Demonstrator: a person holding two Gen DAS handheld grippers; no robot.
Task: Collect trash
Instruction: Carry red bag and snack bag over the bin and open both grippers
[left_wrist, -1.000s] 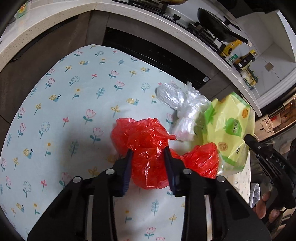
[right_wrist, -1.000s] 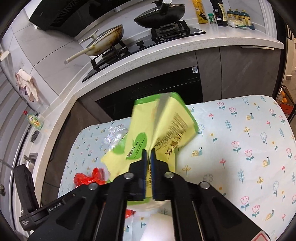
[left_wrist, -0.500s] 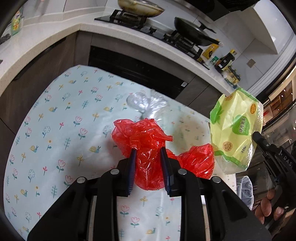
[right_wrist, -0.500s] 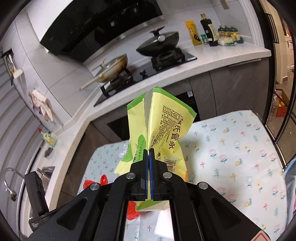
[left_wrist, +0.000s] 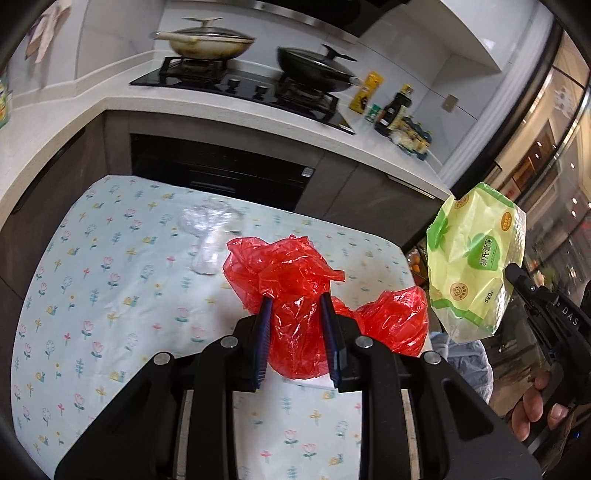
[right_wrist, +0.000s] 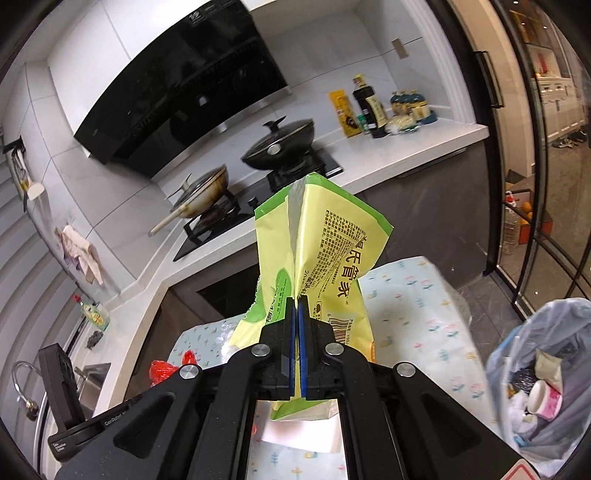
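My left gripper is shut on a crumpled red plastic bag and holds it above the flowered table. My right gripper is shut on a yellow-green tissue wrapper and holds it in the air, off the table's right edge; the wrapper also shows in the left wrist view. A clear plastic bag lies on the table at the far side. A trash bin with a pale blue liner, holding several pieces of rubbish, stands low on the right.
A kitchen counter with a hob, two pans and bottles runs behind the table. An oven front lies below it. A glass door is on the right.
Both grippers have risen from the table with their loads. The yellow-green wrapper has moved up and to the right, clear of the table. The clear bag stays on the table.
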